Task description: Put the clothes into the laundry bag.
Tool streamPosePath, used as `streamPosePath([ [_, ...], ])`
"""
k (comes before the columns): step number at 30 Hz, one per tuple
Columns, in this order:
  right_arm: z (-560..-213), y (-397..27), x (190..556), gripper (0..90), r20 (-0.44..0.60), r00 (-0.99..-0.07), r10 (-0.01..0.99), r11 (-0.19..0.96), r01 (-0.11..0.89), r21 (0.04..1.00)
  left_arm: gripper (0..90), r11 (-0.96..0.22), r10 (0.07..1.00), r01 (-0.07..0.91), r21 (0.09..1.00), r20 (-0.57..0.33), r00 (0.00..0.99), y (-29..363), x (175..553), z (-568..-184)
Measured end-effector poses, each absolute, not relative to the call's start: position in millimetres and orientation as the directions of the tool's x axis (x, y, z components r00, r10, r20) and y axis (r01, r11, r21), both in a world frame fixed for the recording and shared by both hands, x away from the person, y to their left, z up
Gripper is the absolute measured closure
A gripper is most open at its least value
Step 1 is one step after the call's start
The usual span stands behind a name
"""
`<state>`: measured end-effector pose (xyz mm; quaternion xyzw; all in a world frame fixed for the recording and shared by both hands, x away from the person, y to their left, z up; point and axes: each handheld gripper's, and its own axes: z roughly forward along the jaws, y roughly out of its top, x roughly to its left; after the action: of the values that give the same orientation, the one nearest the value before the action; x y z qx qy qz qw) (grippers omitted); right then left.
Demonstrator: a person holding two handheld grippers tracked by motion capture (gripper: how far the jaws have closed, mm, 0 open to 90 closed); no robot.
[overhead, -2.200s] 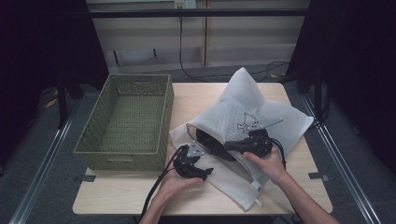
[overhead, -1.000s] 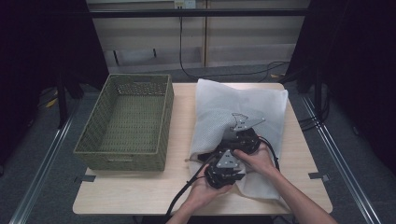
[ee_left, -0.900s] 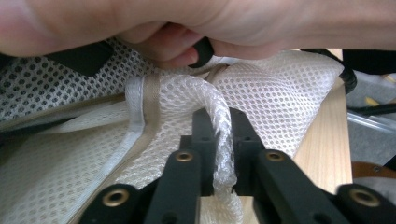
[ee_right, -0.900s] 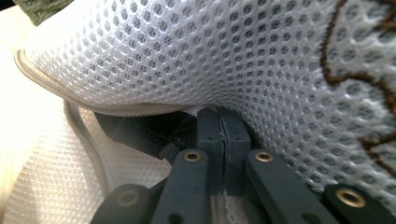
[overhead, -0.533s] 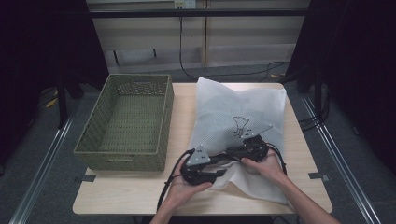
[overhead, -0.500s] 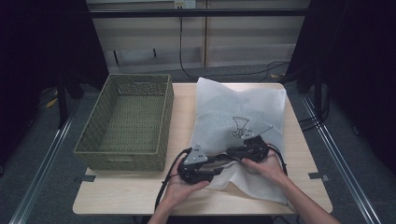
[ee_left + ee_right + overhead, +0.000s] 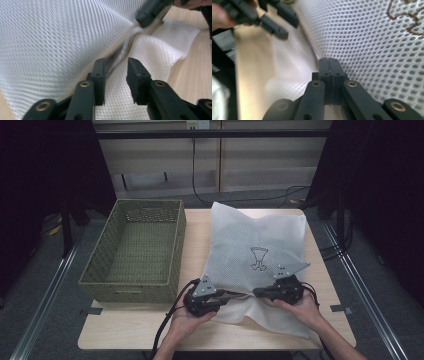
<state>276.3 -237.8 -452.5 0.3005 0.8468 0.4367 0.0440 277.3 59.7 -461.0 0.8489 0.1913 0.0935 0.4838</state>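
A pale wooden worktop (image 7: 200,227) carries a green basket (image 7: 134,251) beside a white mesh bag (image 7: 257,255); right gripper (image 7: 261,293) fingers pinch its near fold, seemingly anchoring it; left gripper (image 7: 226,295) fingers, just closing, part-open around the zip edge.

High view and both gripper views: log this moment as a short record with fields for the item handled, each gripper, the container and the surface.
item: white mesh fabric bag with a small brown printed figure, lying flat on the table, near edge folded over
left gripper: jaws apart, straddling a fold of the mesh at the bag's near edge, not pressing it; they have just been closing
right gripper: jaws together at the bag's near edge; whether mesh is pinched cannot be told
container: green woven rectangular basket, left of the bag
surface: light wooden table
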Motion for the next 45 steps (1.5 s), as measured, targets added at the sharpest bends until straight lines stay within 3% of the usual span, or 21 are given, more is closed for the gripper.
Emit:
streamPosePath([
  [4, -457, -250, 264, 90.0, 0.179, -0.804, 0.567, 0.459, 0.489, 0.742, 70.9, -0.395, 0.438, 0.213, 0.894, -0.021, 0.899, 68, 280, -451],
  [10, -477, -257, 269, 90.0, 0.198, -0.787, 0.585, 0.490, 0.537, 0.687, 67.5, -0.566, 0.354, 0.254, 0.785, -0.046, 0.934, 39, 282, -480],
  [13, -483, -256, 275, 90.0, 0.194, -0.785, 0.588, 0.507, 0.545, 0.668, 67.2, -0.639, 0.352, 0.248, 0.728, -0.010, 0.936, 32, 281, -493],
  [17, -490, -252, 282, 90.0, 0.168, -0.765, 0.622, 0.522, 0.565, 0.639, 69.9, -0.621, 0.351, 0.266, 0.737, -0.042, 0.935, 31, 291, -502],
  [21, -492, -247, 293, 90.0, 0.142, -0.747, 0.650, 0.517, 0.571, 0.638, 74.1, -0.636, 0.404, 0.234, 0.735, 0.059, 0.913, 29, 295, -502],
  [25, -493, -240, 304, 90.0, 0.064, -0.730, 0.680, 0.530, 0.550, 0.646, 76.1, -0.620, 0.407, 0.297, 0.727, -0.026, 0.913, 34, 310, -502],
  [28, -494, -234, 310, 90.0, 0.007, -0.726, 0.688, 0.548, 0.526, 0.650, 77.5, -0.640, 0.403, 0.282, 0.714, -0.001, 0.915, 33, 306, -500],
  [33, -496, -230, 322, 90.0, -0.014, -0.716, 0.698, 0.542, 0.516, 0.663, 77.7, -0.617, 0.396, 0.302, 0.727, -0.046, 0.917, 31, 301, -502],
  [39, -495, -237, 321, 87.2, 0.078, -0.713, 0.697, 0.490, 0.554, 0.673, 72.0, -0.626, 0.375, 0.274, 0.730, -0.026, 0.926, 32, 298, -500],
  [43, -493, -250, 303, 85.9, 0.147, -0.733, 0.664, 0.472, 0.564, 0.677, 75.2, -0.627, 0.380, 0.285, 0.725, -0.034, 0.924, 38, 298, -497],
  [45, -491, -254, 293, 85.2, 0.123, -0.735, 0.667, 0.486, 0.554, 0.676, 76.3, -0.601, 0.391, 0.299, 0.741, -0.054, 0.919, 42, 298, -498],
])
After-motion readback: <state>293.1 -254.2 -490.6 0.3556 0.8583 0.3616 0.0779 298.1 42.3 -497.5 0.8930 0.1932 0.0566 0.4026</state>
